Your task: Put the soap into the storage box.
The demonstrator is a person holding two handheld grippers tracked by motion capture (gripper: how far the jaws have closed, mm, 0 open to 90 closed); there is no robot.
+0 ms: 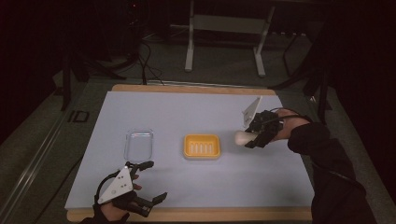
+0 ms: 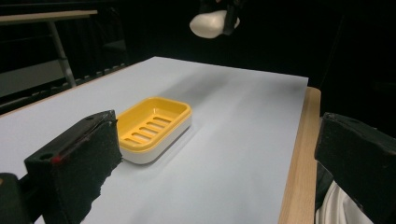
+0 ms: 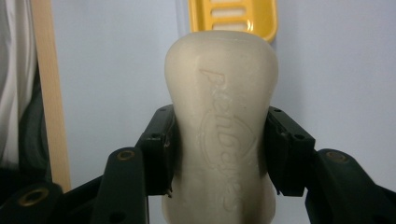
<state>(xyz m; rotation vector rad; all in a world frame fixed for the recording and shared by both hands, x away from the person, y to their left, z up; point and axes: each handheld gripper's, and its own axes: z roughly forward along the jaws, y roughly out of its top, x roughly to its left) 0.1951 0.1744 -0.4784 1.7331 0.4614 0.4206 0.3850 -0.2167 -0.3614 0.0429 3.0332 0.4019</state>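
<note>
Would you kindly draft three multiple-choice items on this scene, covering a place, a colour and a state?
1. Where on the table does the clear plastic lid lie relative to the slotted soap dish?
A. to its left
B. to its right
C. on top of it

2. What colour is the dish's slotted inside?
A. blue
B. yellow
C. green

3. What is the right gripper doing?
A. standing open over nothing
B. resting flat on the table
C. gripping the cream-white soap bar

Answers: 1 A, since the high view shows the lid left of the dish; 2 B, its inside is bright yellow; 3 C, both jaws press the bar's sides.
</note>
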